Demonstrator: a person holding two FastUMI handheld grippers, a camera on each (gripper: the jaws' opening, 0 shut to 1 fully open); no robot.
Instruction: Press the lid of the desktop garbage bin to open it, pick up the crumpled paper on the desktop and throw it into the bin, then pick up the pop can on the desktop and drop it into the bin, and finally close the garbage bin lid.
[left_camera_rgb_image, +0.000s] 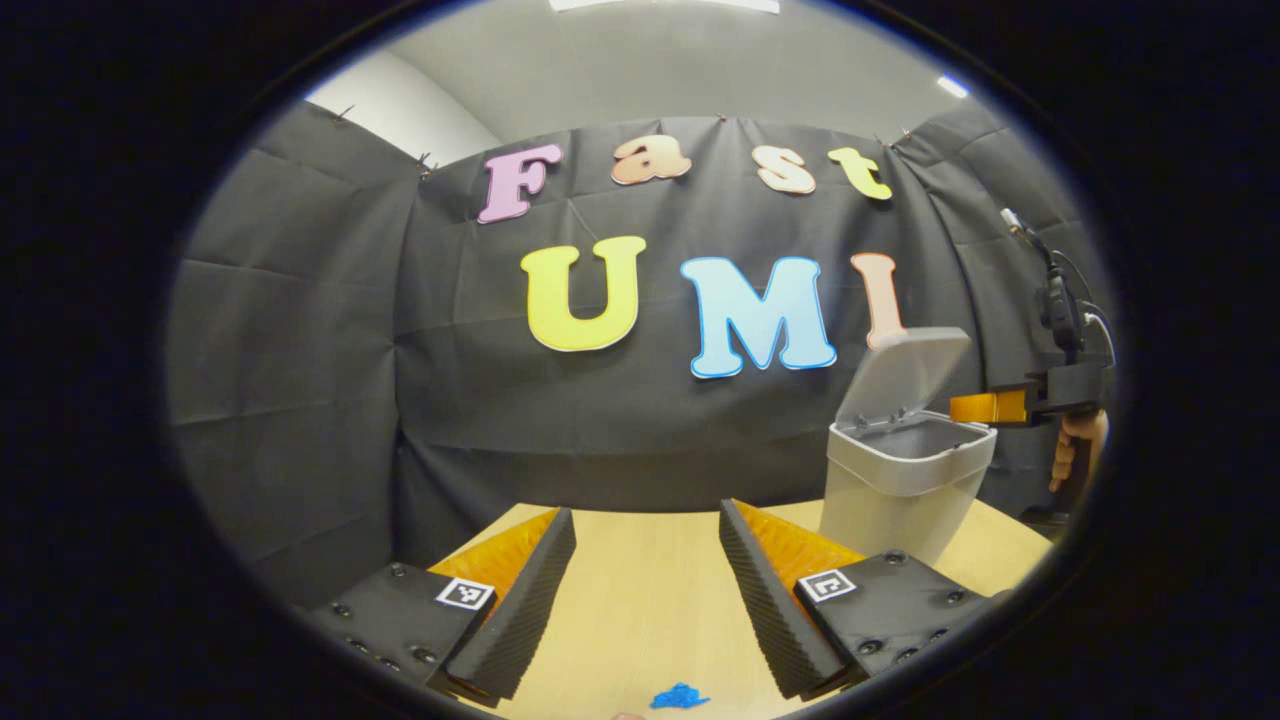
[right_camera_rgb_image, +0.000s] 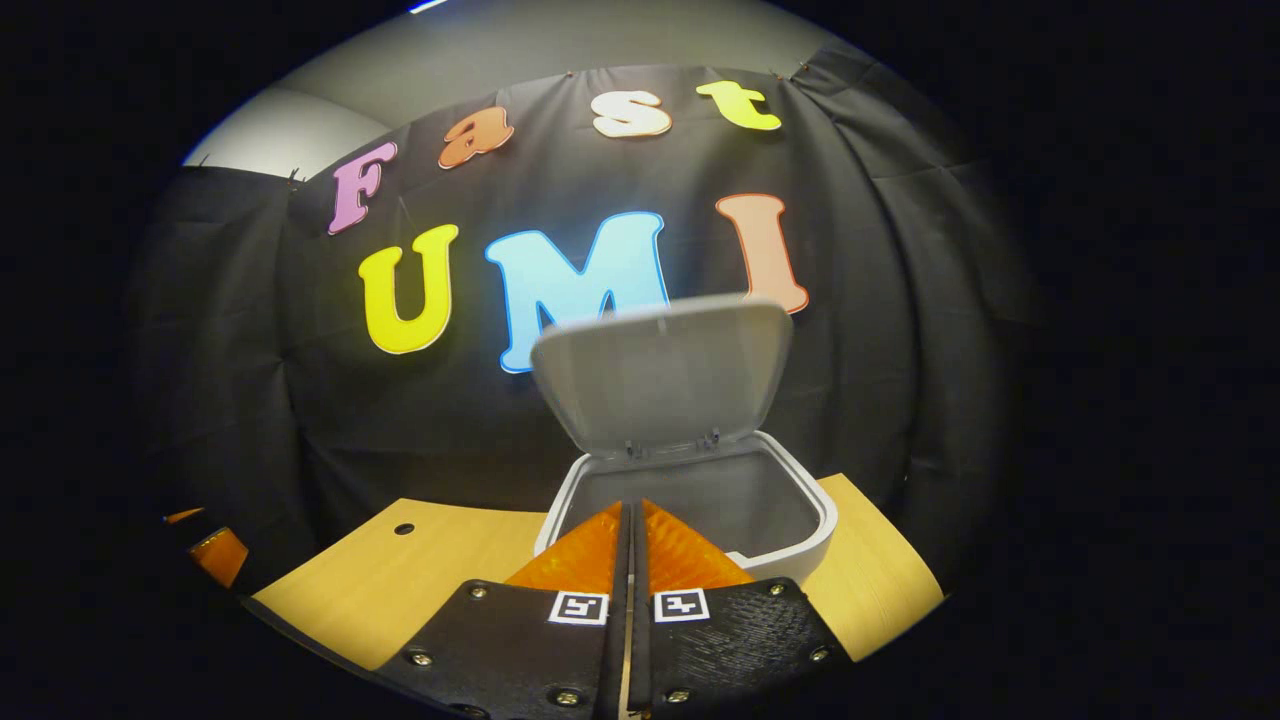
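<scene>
Right gripper closed with fingers pressed together, empty, poised just at the near rim of the garbage bin. Left gripper spread wide, empty, above the worktop. Bin standing near the worktop's far right corner, lid tilted up and open. Small blue scrap lying by the worktop's near edge.

A light wooden tabletop runs up to the black cloth wall. A small blue scrap lies on it near the front edge. In the right gripper view a round hole marks the wood
</scene>
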